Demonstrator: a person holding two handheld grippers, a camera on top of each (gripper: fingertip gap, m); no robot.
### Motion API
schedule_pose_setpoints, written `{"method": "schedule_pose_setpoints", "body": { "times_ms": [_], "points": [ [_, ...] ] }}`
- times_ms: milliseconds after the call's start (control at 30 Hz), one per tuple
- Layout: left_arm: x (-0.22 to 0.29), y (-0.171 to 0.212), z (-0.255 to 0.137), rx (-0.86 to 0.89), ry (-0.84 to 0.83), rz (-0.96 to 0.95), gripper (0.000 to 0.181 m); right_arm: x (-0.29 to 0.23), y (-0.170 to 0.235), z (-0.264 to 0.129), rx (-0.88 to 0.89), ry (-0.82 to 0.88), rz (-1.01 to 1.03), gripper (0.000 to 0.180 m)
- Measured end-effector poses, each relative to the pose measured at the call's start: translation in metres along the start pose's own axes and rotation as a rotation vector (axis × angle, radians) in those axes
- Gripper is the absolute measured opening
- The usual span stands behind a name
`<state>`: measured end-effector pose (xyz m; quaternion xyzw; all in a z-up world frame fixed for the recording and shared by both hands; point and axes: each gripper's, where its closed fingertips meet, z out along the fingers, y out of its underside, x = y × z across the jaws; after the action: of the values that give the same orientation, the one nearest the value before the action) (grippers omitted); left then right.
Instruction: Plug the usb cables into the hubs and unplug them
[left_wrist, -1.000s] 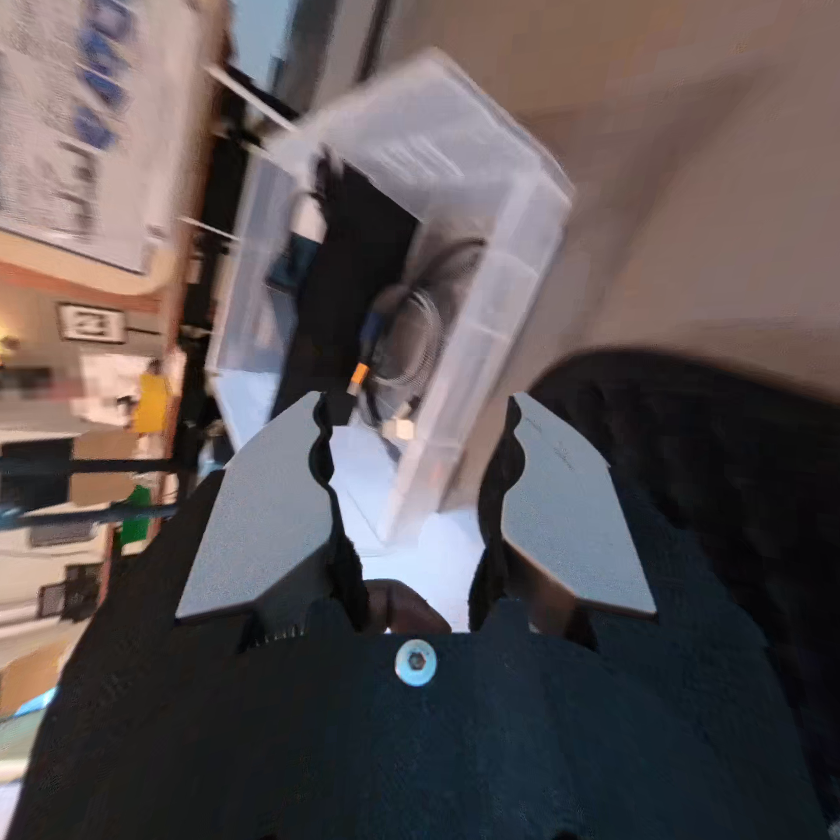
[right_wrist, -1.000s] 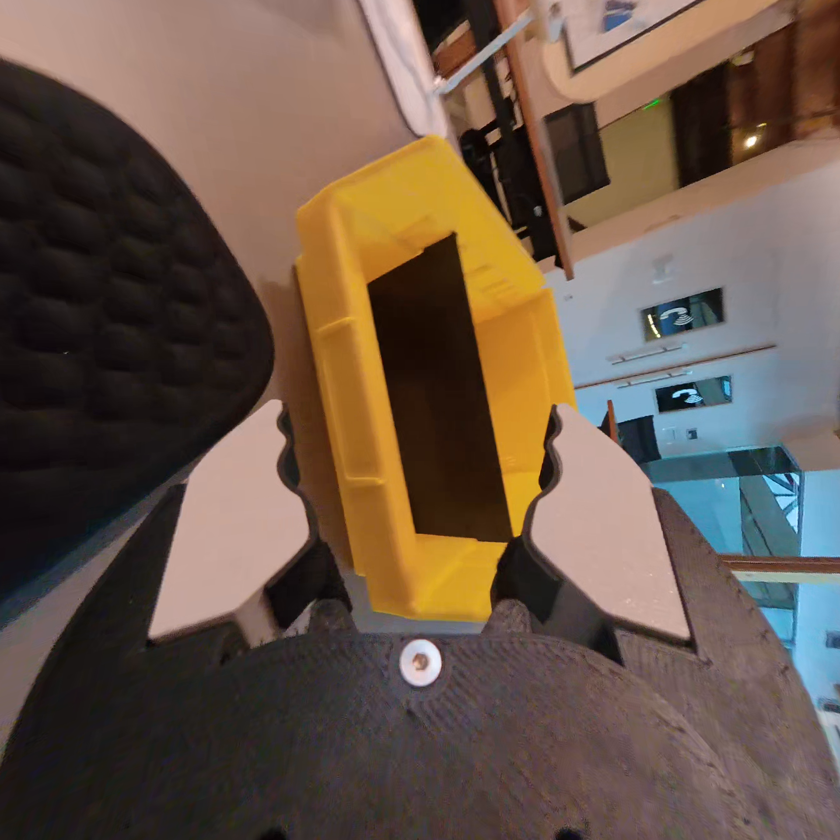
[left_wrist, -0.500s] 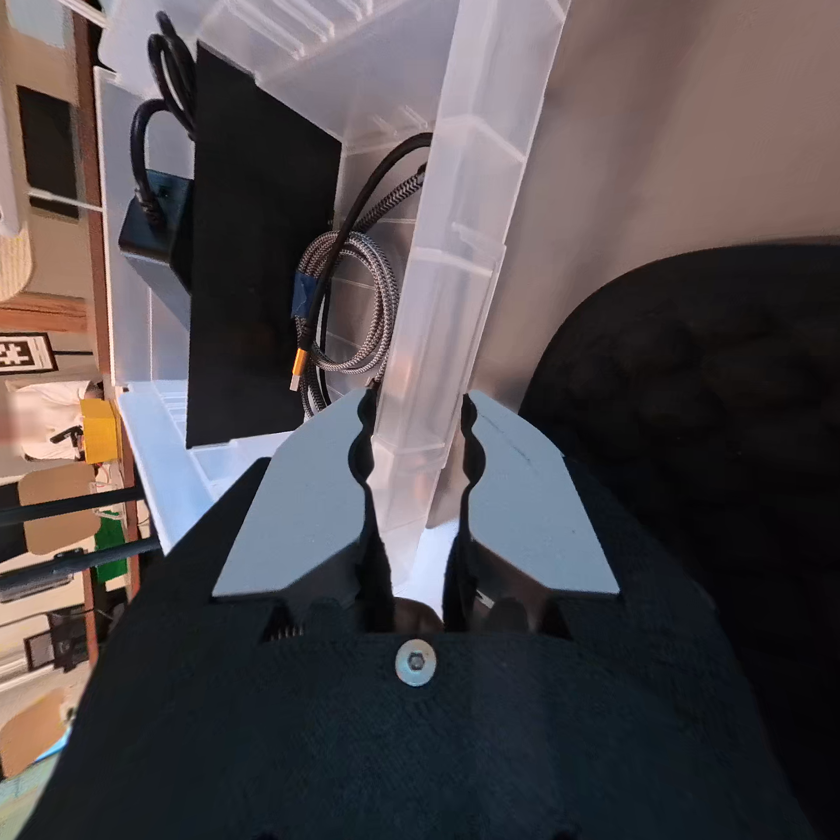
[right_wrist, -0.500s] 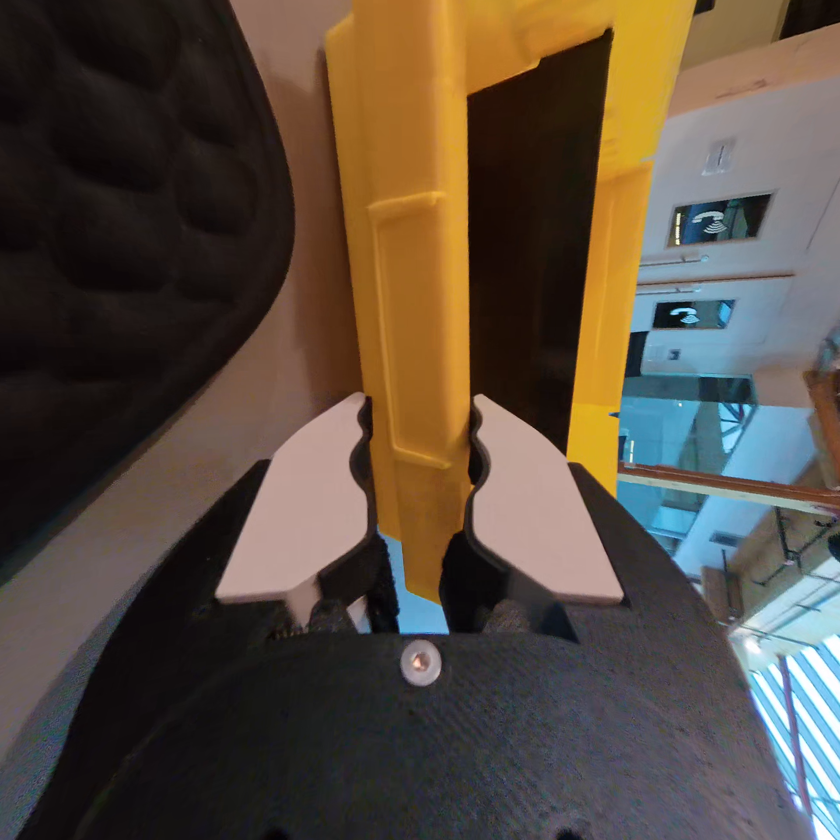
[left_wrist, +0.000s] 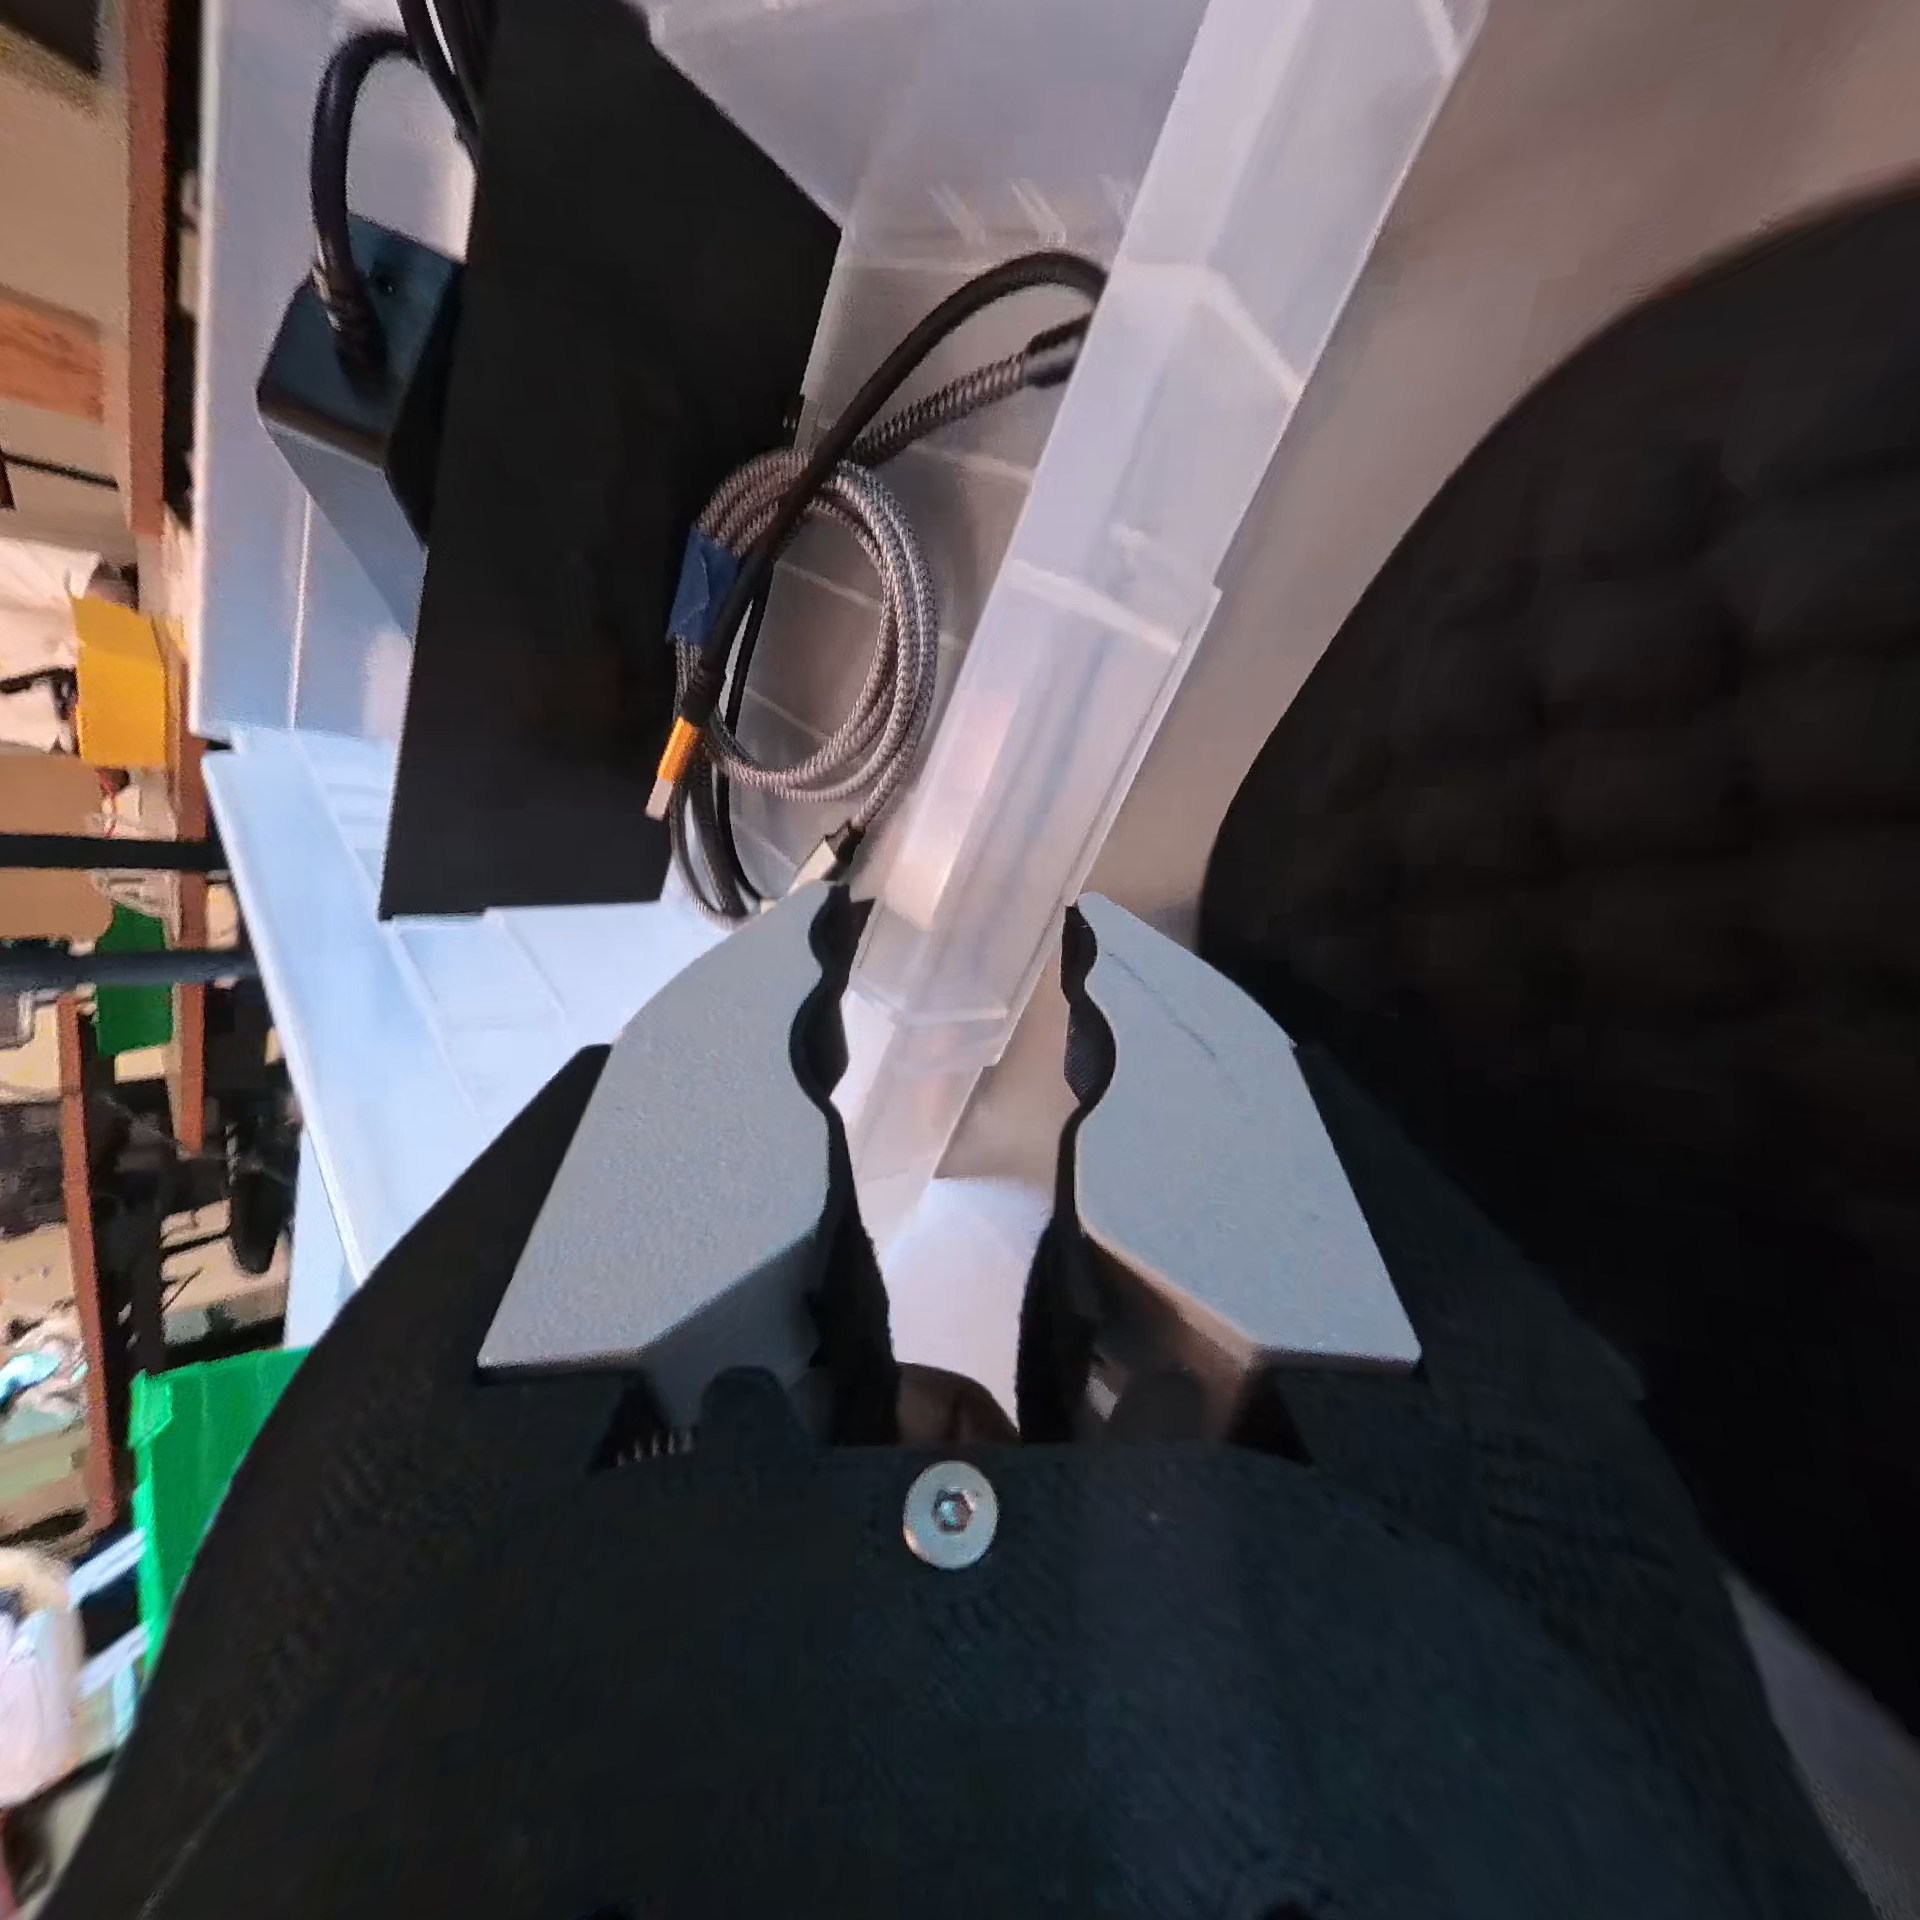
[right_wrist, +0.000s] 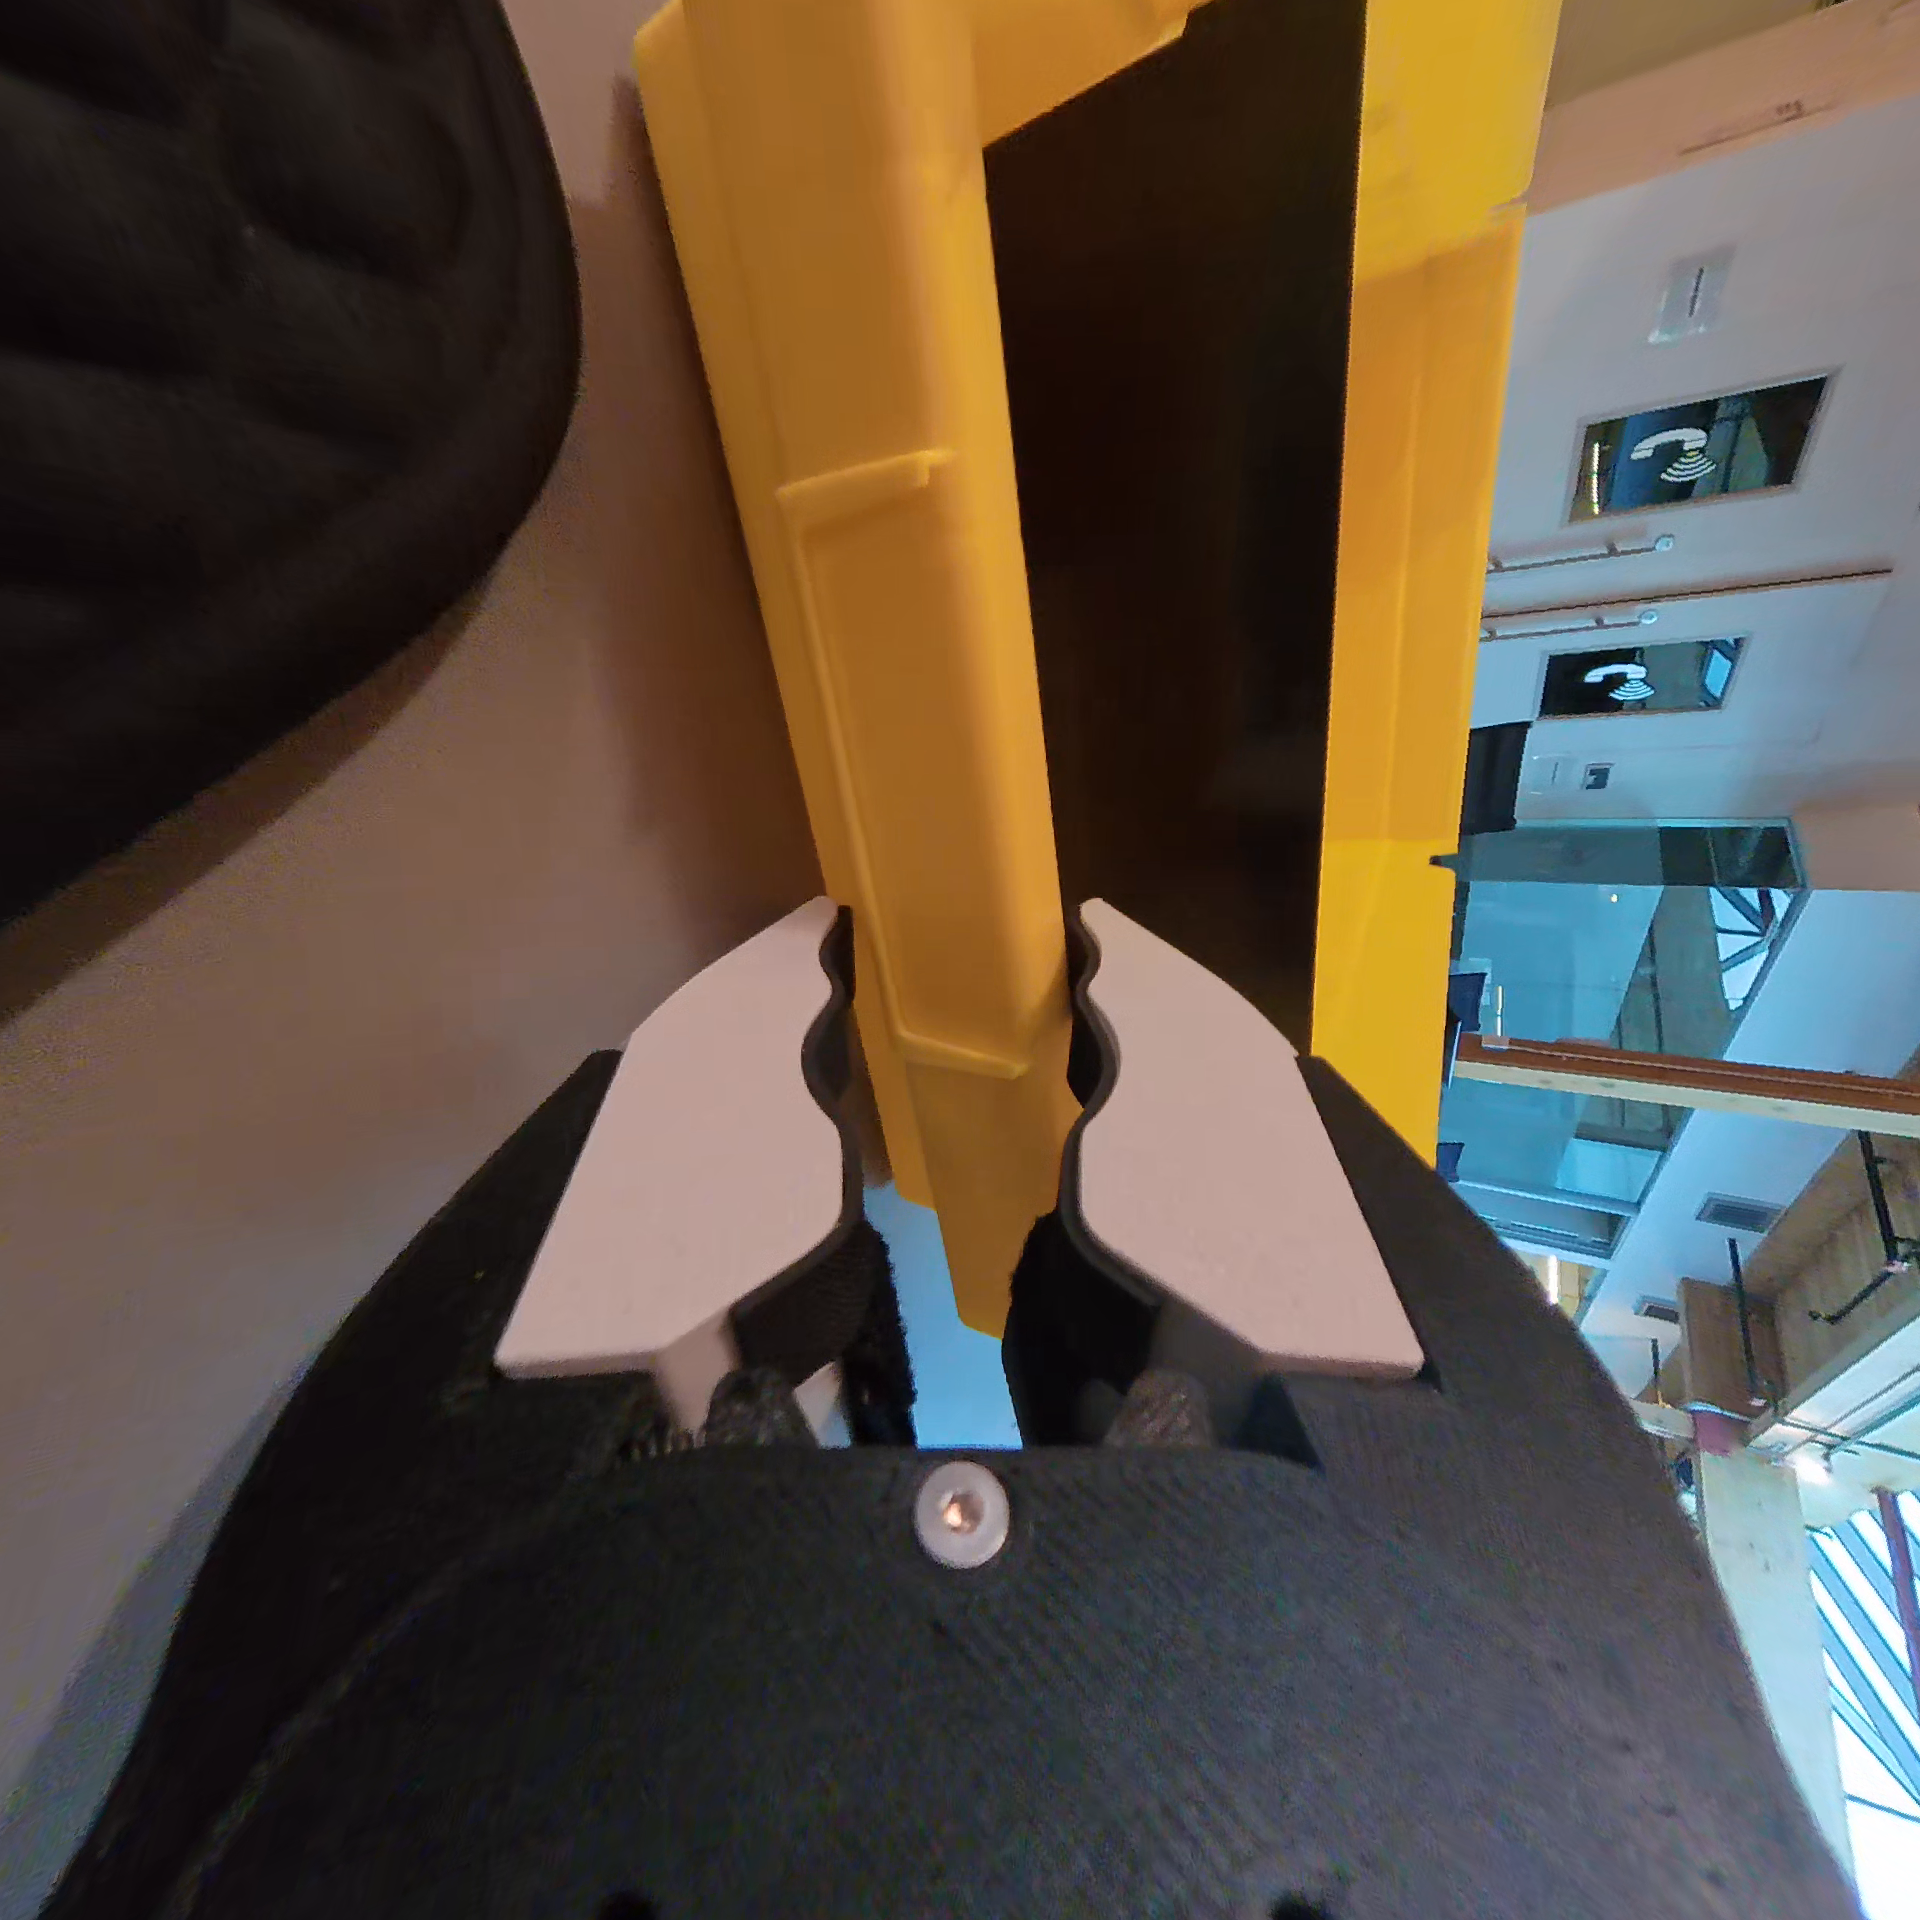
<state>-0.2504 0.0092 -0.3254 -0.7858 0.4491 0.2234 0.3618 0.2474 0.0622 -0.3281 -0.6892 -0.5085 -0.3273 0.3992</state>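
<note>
A: What is lying on the worktop (right_wrist: 436, 935) now?

B: A black padded mat (left_wrist: 1621, 831) is taking the middle. A clear plastic box (left_wrist: 1132, 582) is standing at one side of it, a yellow bin (right_wrist: 894, 623) at the other.

A: Why are the grippers sitting on their walls?

B: I think the person is positioning both containers first. The left gripper (left_wrist: 948, 935) is straddling the clear wall, jaws narrowed, though whether they are pressing it I cannot tell. The right gripper (right_wrist: 961, 930) is clamping the yellow wall.

A: And the cables?

B: A braided usb cable (left_wrist: 831, 665) is lying coiled inside the clear box, beside its near wall, not plugged. A black hub (left_wrist: 343, 353) is sitting at the far side.
</note>
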Motion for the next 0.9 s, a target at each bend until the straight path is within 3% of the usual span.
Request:
{"method": "schedule_pose_setpoints", "body": {
  "times_ms": [167, 467, 767, 900],
  "points": [
    [-0.014, 0.045, -0.013, -0.036, -0.001, 0.028, 0.04, 0.0, 0.004, -0.002, 0.015, -0.004, 0.001, 0.039],
    [-0.018, 0.104, -0.043, -0.174, -0.036, -0.102, 0.041, -0.002, 0.014, -0.01, 0.01, -0.054, 0.025, 0.036],
    [-0.015, 0.141, -0.07, -0.078, -0.072, -0.106, 0.042, -0.007, 0.022, -0.021, 0.074, -0.106, 0.041, 0.035],
    [-0.019, 0.152, -0.074, -0.075, -0.103, -0.151, 0.045, -0.003, 0.044, -0.022, 0.003, -0.073, 0.077, 0.037]
  ]
}}
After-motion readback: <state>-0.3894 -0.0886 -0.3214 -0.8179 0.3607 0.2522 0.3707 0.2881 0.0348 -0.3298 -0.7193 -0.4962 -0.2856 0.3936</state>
